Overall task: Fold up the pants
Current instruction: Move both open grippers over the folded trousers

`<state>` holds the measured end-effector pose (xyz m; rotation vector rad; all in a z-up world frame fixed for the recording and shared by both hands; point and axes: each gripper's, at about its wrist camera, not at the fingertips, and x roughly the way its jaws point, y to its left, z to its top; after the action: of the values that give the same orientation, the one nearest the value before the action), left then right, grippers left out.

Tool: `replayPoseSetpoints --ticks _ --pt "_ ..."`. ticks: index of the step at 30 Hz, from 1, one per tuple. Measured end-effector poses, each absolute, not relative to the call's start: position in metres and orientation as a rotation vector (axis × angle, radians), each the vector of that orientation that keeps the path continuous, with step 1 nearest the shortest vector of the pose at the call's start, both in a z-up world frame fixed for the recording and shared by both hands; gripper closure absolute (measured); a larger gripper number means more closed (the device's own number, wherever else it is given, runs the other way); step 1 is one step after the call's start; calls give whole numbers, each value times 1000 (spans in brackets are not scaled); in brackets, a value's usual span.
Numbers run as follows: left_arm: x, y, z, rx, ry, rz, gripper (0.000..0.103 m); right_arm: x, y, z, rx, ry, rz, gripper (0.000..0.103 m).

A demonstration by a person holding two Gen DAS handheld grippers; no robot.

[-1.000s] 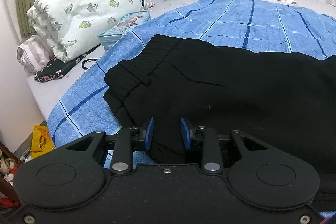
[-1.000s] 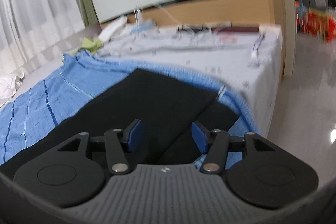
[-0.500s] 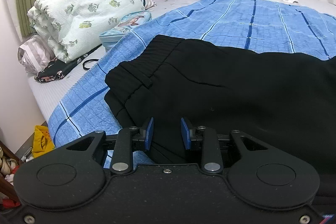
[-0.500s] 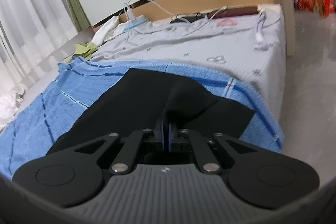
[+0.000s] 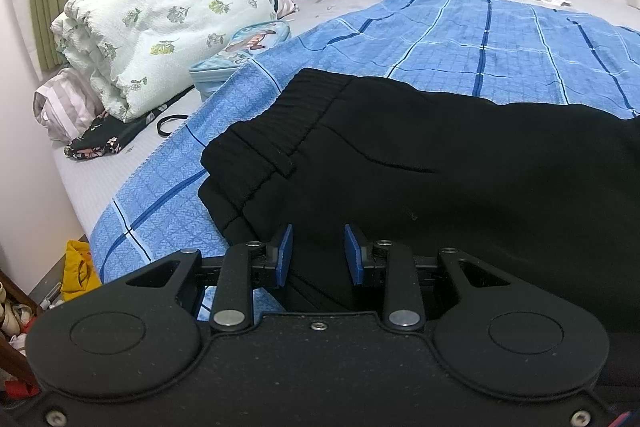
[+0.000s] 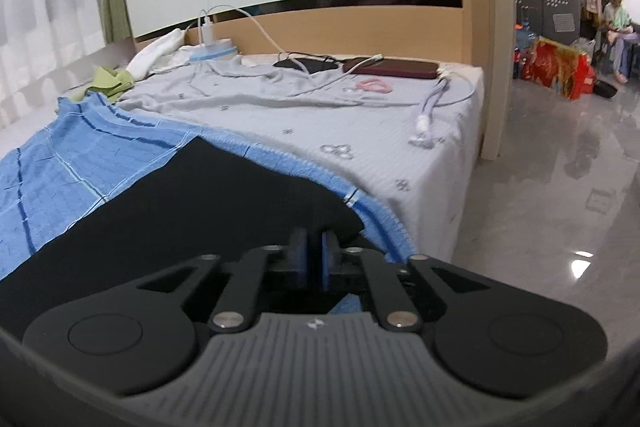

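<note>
From the left wrist view, the left gripper [image 5: 314, 255] sits low at the near edge of the bed with its blue pads well apart, black cloth lying between them but not pinched. The pants [image 5: 440, 163] lie spread on the blue checked blanket [image 5: 460, 27], waistband [image 5: 276, 131] to the left, the cloth already doubled there. Far left are a rolled floral quilt [image 5: 160, 27] and a small blue pouch [image 5: 240, 47]; two pillows lie at the far end.

From the right wrist view, the right gripper [image 6: 314, 259] has its pads drawn almost together, and a peak of the pants' leg end [image 6: 320, 203] rises straight from them, so it looks pinched and lifted off the blanket [image 6: 60, 163]. Beyond lie the grey sheet [image 6: 320, 115] with cables and a dark flat case [image 6: 392, 68] near the headboard.

I judge the fold to be starting: the leg end is caught, and the next move calls for carrying it across toward the waistband while the left side holds the cloth down or takes hold.

A second ago the right pads were wide apart over flat cloth; they have closed and the hem has come up. The left gripper has barely shifted.
</note>
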<state>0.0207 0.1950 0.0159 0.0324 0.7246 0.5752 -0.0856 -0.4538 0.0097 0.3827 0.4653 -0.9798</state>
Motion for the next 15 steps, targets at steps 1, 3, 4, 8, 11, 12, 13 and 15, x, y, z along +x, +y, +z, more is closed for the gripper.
replayPoseSetpoints --ticks 1,3,4,8,11,12,13,15 --pt "21 195 16 33 723 574 73 -87 -451 13 376 460 -983 63" --pt "21 196 16 38 721 569 73 -87 -438 23 342 443 -959 51" --pt "20 196 15 38 719 566 73 -86 -431 27 331 434 -932 48" --pt "19 197 15 39 712 556 73 -69 -383 38 283 421 -720 42" --pt "15 198 15 36 707 545 73 -50 -346 36 279 438 -520 41" --pt "15 198 14 38 704 540 73 -42 -330 34 269 443 -450 41" --pt "14 198 14 41 703 537 73 -34 -314 31 256 450 -390 41" --pt "13 198 14 45 700 532 73 -17 -282 26 235 474 -288 41"
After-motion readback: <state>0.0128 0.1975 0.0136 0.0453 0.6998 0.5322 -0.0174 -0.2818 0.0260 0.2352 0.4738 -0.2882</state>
